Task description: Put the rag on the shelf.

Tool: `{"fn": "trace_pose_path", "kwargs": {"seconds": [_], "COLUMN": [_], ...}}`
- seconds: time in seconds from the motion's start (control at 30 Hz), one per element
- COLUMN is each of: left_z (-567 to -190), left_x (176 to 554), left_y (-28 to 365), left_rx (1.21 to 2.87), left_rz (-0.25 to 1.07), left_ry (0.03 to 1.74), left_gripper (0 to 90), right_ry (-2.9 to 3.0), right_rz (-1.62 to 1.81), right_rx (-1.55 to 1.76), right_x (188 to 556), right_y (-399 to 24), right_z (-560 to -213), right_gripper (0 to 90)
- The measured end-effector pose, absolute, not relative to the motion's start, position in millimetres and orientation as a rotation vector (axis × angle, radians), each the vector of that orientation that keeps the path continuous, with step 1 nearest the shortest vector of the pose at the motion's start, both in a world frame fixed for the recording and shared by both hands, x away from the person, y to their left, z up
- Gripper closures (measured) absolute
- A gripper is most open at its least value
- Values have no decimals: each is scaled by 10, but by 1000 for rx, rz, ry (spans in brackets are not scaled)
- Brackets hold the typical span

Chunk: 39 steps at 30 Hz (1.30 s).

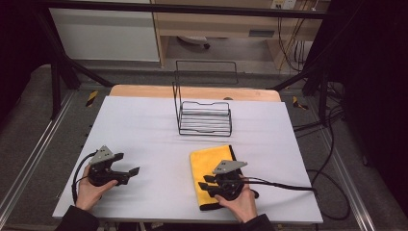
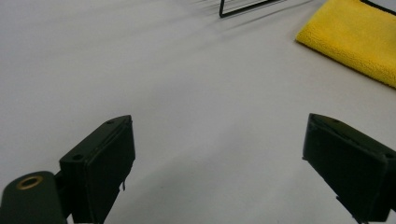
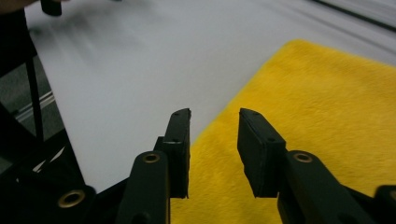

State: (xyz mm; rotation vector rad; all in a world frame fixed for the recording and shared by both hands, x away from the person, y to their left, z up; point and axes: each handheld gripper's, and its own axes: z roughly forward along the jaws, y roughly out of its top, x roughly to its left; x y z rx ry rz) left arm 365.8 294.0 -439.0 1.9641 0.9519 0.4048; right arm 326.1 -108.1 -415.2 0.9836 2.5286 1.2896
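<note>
Hovering over the near left edge of one yellow cloth (image 1: 214, 175), the right gripper (image 3: 214, 140) has its jaws a little apart with nothing between them. The left gripper (image 2: 219, 158), well apart on bare tabletop, gapes wide and empty. One black wire rack (image 1: 204, 118) stands beyond the cloth. Two grippers, one cloth, one rack, on a white table (image 1: 144, 125); dark frame and cables around.

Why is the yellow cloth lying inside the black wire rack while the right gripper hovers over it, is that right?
Not quite. The yellow cloth lies flat on the white table, in front of the black wire rack and apart from it, not inside. The high view shows this. The right gripper is indeed over the cloth, nothing between its fingers.
</note>
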Motion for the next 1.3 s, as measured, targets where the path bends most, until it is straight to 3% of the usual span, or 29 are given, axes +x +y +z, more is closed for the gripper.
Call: {"fn": "trace_pose_path", "kwargs": {"seconds": [0.23,0.47,0.77,1.3], "left_z": [-4393,-4393,-4372,-4280], "left_x": [3663,3671,3678,3765], "left_y": [2924,2880,2727,2254], "left_rx": [1968,1980,1993,2041], "left_rz": [402,398,378,361], "left_ry": [956,960,949,920], "left_gripper": [76,72,68,76], "right_ry": [2400,2369,2371,2328], "right_rz": [1346,1322,1285,1284], "right_rx": [1043,1091,1177,1204], "right_x": [3440,3609,3737,3776], "right_y": [-1407,-1634,-1906,-2166], "right_z": [-4121,-4208,-4292,-4342], "right_gripper": [378,187,78,44]}}
